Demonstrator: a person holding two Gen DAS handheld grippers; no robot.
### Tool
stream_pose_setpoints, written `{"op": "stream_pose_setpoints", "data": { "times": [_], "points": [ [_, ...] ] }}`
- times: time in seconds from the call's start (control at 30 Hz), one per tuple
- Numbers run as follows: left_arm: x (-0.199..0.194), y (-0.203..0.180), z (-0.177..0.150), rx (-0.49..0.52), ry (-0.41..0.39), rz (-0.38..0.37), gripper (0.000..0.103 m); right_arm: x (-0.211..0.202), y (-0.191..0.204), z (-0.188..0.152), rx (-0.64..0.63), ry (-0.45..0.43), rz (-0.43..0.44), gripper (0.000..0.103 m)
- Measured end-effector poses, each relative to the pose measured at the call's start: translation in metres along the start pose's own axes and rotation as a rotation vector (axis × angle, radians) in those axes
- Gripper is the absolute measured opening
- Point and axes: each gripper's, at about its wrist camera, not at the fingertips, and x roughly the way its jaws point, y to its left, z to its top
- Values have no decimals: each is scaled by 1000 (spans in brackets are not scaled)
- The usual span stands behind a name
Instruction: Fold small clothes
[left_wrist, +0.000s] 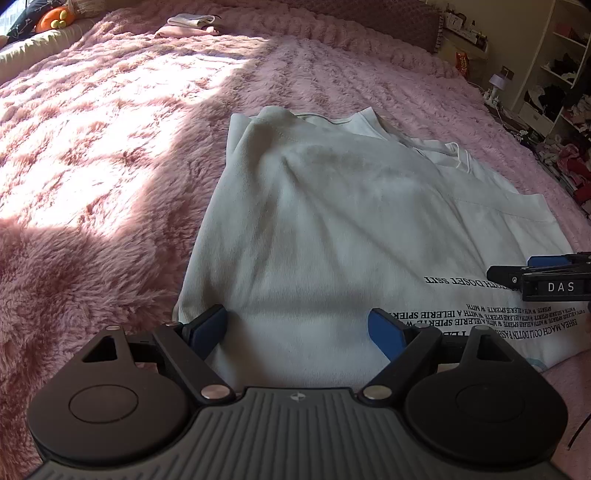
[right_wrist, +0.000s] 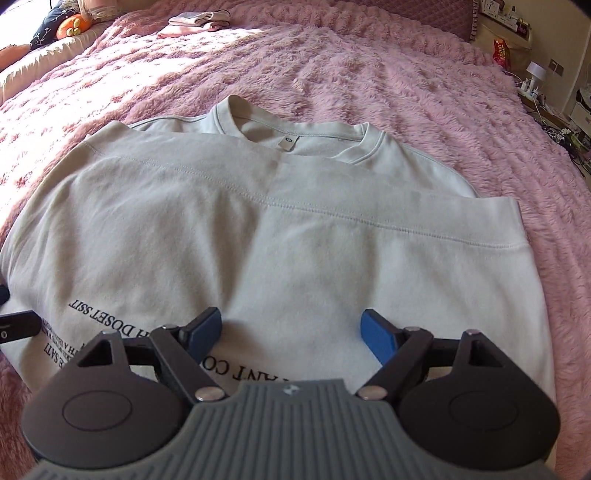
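A pale grey sweatshirt (left_wrist: 332, 229) (right_wrist: 258, 240) with black printed lettering lies on the pink fluffy bedspread, its sides folded inward and its collar (right_wrist: 295, 140) at the far end. My left gripper (left_wrist: 299, 328) is open over the near left part of the shirt, nothing between its blue pads. My right gripper (right_wrist: 291, 332) is open over the near hem beside the lettering, also holding nothing. The right gripper (left_wrist: 546, 277) shows at the right edge of the left wrist view, and a piece of the left gripper (right_wrist: 18, 325) at the left edge of the right wrist view.
The pink bedspread (left_wrist: 110, 166) (right_wrist: 406, 74) spreads out on all sides, with a sunlit patch at left. Folded pale clothes (left_wrist: 192, 24) (right_wrist: 195, 20) lie at the far end. An orange plush toy (left_wrist: 51, 18) sits far left. Shelves and clutter (left_wrist: 554, 92) stand beyond the right edge.
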Motion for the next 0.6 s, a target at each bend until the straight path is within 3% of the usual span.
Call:
{"op": "stream_pose_setpoints", "data": {
  "times": [0.33, 0.6],
  "points": [
    [-1, 3, -1, 6, 7, -16, 101, -46, 35, -68, -134, 30, -18, 79],
    [1, 6, -2, 11, 11, -33, 101, -42, 40, -80, -159, 2, -55, 81]
  ]
}}
